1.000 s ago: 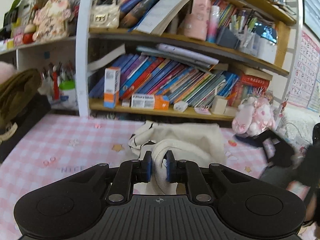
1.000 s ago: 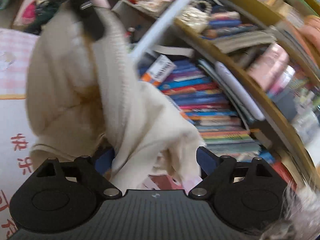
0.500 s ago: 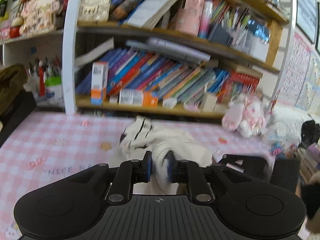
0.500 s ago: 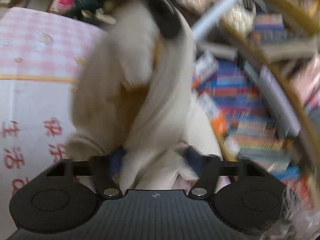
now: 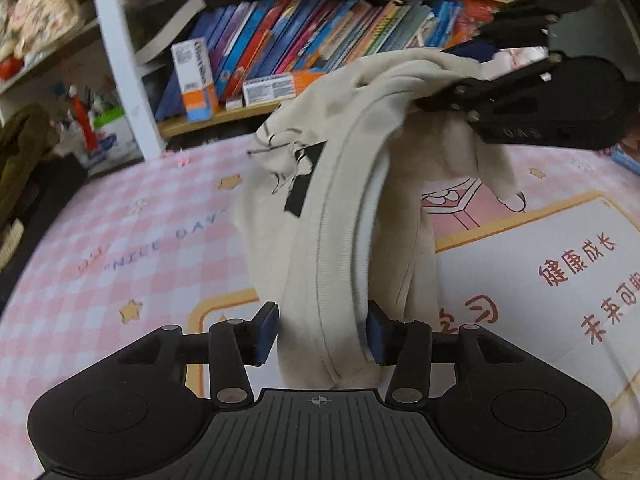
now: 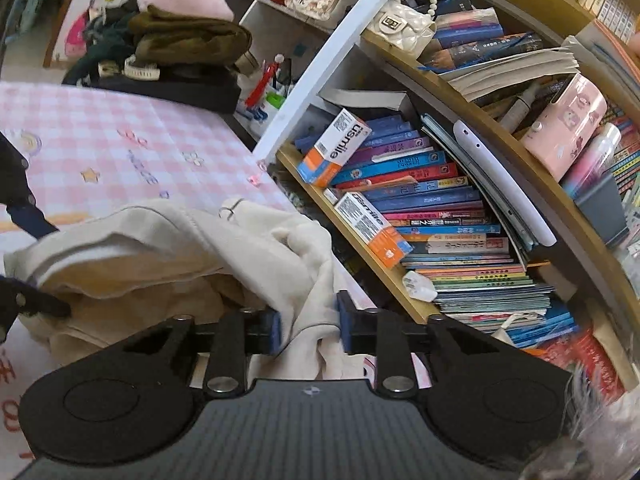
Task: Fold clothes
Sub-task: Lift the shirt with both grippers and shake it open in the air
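Observation:
A cream sweatshirt [image 5: 340,184] with a ribbed hem hangs between both grippers above a pink checked table mat [image 5: 120,240]. My left gripper [image 5: 322,330] has its jaws spread about the width of the bunched hem, which passes between them. My right gripper [image 6: 308,326] also has cloth of the sweatshirt [image 6: 168,256] between its jaws and shows in the left wrist view [image 5: 532,96] at the upper right, holding the cloth's far end up.
A wooden bookshelf [image 6: 400,280] full of books stands along the table's far edge, close behind the garment. A white post [image 5: 120,60] rises at the shelf's left. Piled dark clothes [image 6: 180,44] lie at the table's far left end. A toothpaste box [image 6: 336,148] leans on the shelf.
The left jaws have spread from tightly pinched to wide. The sweatshirt has been lifted off the table and stretched between the grippers. The right gripper has swung toward the bookshelf.

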Motion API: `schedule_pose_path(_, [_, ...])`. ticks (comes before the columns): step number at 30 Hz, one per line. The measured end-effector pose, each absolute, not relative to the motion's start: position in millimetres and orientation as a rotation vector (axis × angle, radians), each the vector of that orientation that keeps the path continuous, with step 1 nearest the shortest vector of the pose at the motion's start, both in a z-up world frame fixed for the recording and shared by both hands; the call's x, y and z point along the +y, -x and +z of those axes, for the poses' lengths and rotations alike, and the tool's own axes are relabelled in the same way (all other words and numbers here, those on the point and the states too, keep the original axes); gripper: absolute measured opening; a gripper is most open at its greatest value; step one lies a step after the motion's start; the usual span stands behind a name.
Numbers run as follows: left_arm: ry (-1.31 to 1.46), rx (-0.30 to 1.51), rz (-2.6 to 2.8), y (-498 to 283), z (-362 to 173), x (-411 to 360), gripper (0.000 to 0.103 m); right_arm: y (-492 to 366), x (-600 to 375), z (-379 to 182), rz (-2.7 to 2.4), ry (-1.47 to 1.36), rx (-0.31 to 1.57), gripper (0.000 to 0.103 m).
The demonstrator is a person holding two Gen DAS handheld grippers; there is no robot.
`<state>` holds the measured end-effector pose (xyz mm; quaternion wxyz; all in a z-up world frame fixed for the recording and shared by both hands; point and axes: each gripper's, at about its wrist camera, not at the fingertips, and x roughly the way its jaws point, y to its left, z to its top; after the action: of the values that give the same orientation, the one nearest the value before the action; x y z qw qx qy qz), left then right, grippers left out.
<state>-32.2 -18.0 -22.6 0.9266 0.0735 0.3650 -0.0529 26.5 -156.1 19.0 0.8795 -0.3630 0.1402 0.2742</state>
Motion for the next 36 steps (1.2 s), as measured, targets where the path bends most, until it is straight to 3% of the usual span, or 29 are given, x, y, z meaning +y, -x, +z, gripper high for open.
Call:
schedule_pose_path(2, [-0.126, 0.751, -0.113, 36.3, -25.0, -12.8, 0.044, -24.1, -154.9, 12.1, 0.563, 0.791, 0.272, 0.033])
schedule_pose_path(3, [-0.116, 0.753, -0.113, 37.9, -25.7, -10.6, 0.036, -20.6, -154.0, 9.1, 0.566, 0.816, 0.251, 0.035])
schedule_pose_path(4, [-0.106, 0.76, -0.112, 39.1, -26.2, -8.9, 0.021, -16.6, -152.9, 6.0, 0.573, 0.841, 0.226, 0.035])
schedule_pose_path(5, [-0.092, 0.763, -0.11, 39.8, -26.0, -6.4, 0.018, -11.7, -152.2, 3.3, 0.587, 0.867, 0.198, 0.035])
schedule_pose_path(6, [-0.072, 0.761, -0.106, 39.7, -24.5, -2.6, 0.014, -8.5, -151.5, 1.8, 0.602, 0.886, 0.18, 0.031])
schedule_pose_path(7, [-0.058, 0.75, -0.099, 40.1, -21.3, 1.2, 0.011, -6.2, -151.1, 1.5, 0.615, 0.895, 0.167, 0.017])
schedule_pose_path(8, [-0.057, 0.721, -0.084, 40.9, -14.6, 4.8, 0.009, -6.4, -151.8, 4.4, 0.622, 0.877, 0.173, 0.017])
schedule_pose_path(15, [-0.059, 0.299, 0.043, 49.2, 101.2, 31.8, 0.008, -10.5, -165.8, 68.2, 0.565, 0.712, 0.09, 0.012])
schedule_pose_path(25, [-0.155, -0.468, -0.027, 110.9, 290.2, 16.4, 0.007, 63.8, -213.3, 227.5, 0.474, 0.482, -0.347, 0.011])
schedule_pose_path(27, [-0.135, -0.542, -0.073, 114.7, 311.2, 18.8, 0.007, 42.6, -216.1, 220.7, 0.482, 0.437, -0.25, 0.011])
schedule_pose_path(36, [-0.187, -0.069, -0.155, -45.3, 261.3, 21.1, 0.01, -52.8, -228.7, 189.8, 0.505, 0.227, 0.182, 0.011])
